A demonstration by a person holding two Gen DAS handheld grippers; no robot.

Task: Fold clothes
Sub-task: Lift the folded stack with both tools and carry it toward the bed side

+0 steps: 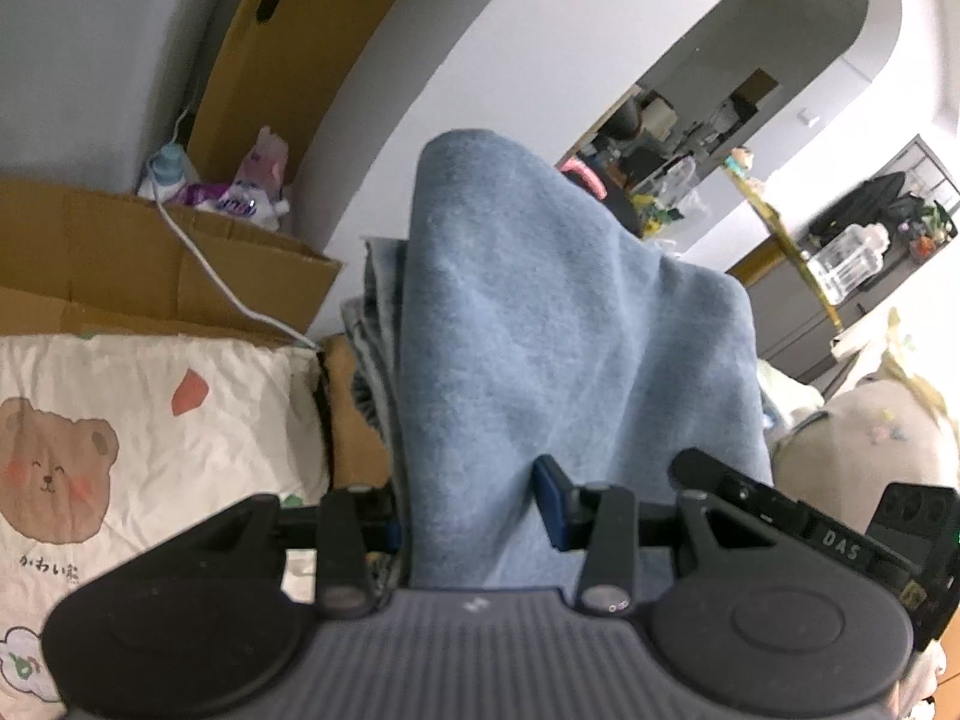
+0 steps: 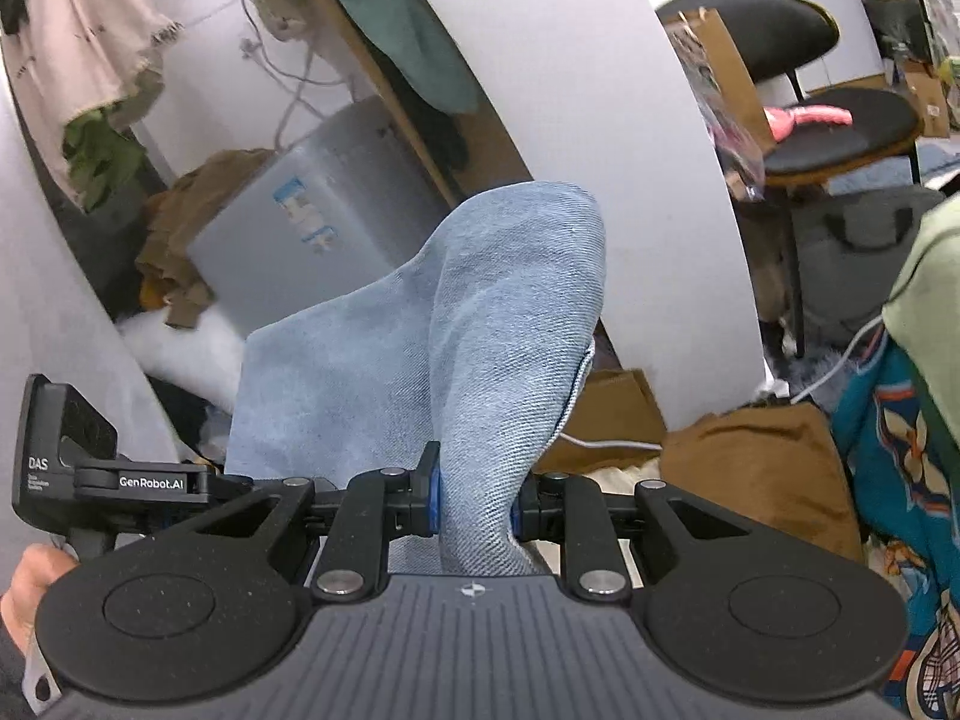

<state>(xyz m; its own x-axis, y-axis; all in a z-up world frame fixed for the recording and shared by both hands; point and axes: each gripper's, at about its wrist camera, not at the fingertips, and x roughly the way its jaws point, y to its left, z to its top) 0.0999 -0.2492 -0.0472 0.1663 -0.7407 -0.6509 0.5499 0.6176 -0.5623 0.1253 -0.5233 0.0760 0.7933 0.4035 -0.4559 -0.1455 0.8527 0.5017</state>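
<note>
A light blue denim garment (image 1: 540, 324) is bunched between the fingers of my left gripper (image 1: 471, 507), which is shut on it; the cloth rises in a thick fold ahead of the fingers. In the right wrist view the same blue denim garment (image 2: 498, 324) is pinched in my right gripper (image 2: 477, 498), also shut on it, and stands up in a rounded fold. Both grippers are lifted, with walls and room behind the cloth. How the rest of the garment hangs is hidden.
A white bear-print cloth (image 1: 138, 432) lies at lower left beside a cardboard box (image 1: 150, 252). A grey appliance (image 2: 312, 222), a dark chair (image 2: 840, 126), a brown bag (image 2: 750, 450) and a teal patterned fabric (image 2: 888, 468) surround the right side. A hand (image 2: 24, 588) holds the right gripper.
</note>
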